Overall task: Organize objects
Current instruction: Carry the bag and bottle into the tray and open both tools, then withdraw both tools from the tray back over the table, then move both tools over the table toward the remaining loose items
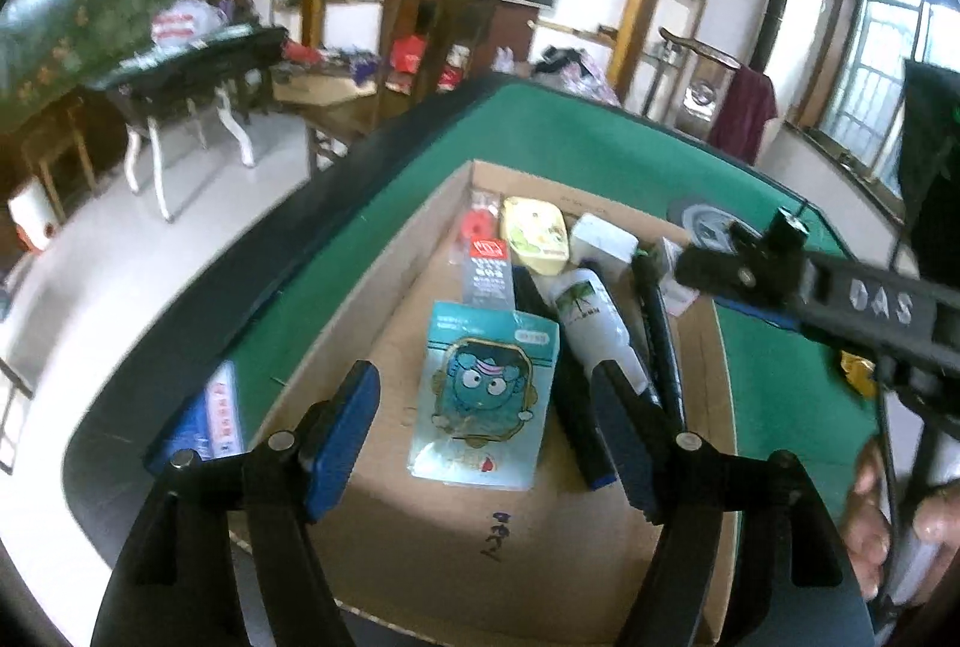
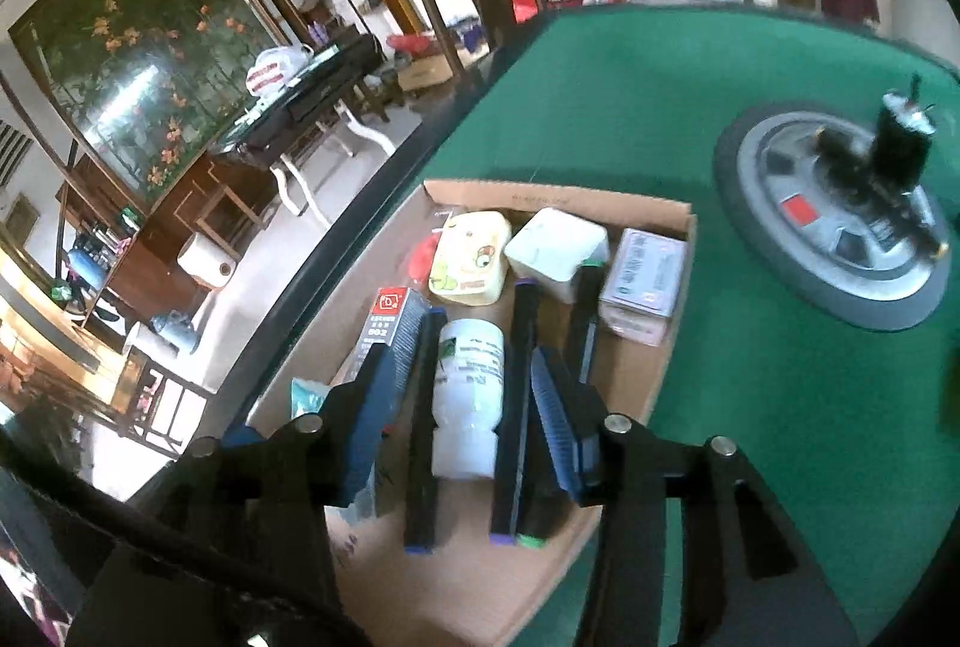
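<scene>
A shallow cardboard tray (image 1: 384, 341) (image 2: 678, 227) lies on the green table. In it lie a teal cartoon packet (image 1: 483, 395), a white bottle (image 1: 594, 323) (image 2: 471, 389), black markers (image 2: 519, 407), a grey glue box (image 1: 489, 272) (image 2: 390, 317), a yellow case (image 1: 534, 227) (image 2: 471, 257), a white box (image 2: 555, 242) and a card box (image 2: 645, 281). My left gripper (image 1: 486, 434) is open and empty above the teal packet. My right gripper (image 2: 462, 416) is open and empty above the bottle and markers; its body also shows in the left wrist view (image 1: 840, 299).
A blue and white box (image 1: 210, 419) lies on the table left of the tray. A round grey disc with a black stand (image 2: 840, 221) sits on the green felt (image 2: 600, 107) at the right. The table's dark edge (image 1: 180, 287) runs along the left. Furniture stands beyond.
</scene>
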{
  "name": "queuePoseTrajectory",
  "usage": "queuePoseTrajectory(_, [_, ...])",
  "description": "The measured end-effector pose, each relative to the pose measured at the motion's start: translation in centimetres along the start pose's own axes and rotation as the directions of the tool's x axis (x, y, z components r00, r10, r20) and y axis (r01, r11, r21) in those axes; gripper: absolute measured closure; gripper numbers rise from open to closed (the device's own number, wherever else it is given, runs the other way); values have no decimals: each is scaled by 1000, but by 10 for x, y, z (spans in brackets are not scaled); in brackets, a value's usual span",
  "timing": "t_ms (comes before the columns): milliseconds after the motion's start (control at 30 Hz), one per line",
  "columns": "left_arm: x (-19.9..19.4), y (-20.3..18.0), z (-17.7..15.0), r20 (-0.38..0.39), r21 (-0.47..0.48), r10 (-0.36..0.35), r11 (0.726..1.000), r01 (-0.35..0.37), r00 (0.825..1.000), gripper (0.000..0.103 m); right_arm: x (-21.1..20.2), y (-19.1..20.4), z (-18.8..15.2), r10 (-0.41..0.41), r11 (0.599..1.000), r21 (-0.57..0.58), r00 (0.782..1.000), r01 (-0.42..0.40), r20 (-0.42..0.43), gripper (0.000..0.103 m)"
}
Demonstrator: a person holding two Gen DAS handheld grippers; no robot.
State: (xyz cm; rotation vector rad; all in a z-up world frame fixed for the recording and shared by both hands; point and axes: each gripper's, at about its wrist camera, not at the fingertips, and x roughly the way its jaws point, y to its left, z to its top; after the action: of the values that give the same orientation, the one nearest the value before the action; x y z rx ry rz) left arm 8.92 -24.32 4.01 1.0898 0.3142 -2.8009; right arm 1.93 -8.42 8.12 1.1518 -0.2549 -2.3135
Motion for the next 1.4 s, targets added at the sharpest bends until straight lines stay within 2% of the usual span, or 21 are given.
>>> queuePoseTrajectory(167, [-19, -11, -2, 86, 10, 92, 996, -93, 992, 36, -19, -2, -13, -34, 999, -20, 998, 35, 50, 57])
queuePoseTrajectory(267, [-28, -18, -3, 133, 13, 137, 990, -140, 982, 24, -31, -5, -20, -79, 996, -46, 993, 83, 85, 54])
queuePoseTrajectory(367, [-39, -28, -4, 185, 16, 181, 982, -187, 966, 24, -42, -7, -28, -108, 991, -63, 987, 116, 122, 52])
queuePoseTrajectory(467, [-46, -36, -4, 214, 21, 209, 976, -219, 954, 18, -49, -8, -37, -127, 987, -80, 982, 140, 141, 48])
queuePoseTrajectory(767, [-58, -62, -6, 264, 58, 235, 964, -259, 935, 14, -60, -24, -50, -139, 987, -59, 981, 148, 138, 48])
queuePoseTrajectory(1400, [-63, -80, -12, 274, 81, 236, 960, -267, 932, 14, -62, -29, -65, -144, 988, -32, 982, 149, 123, 48])
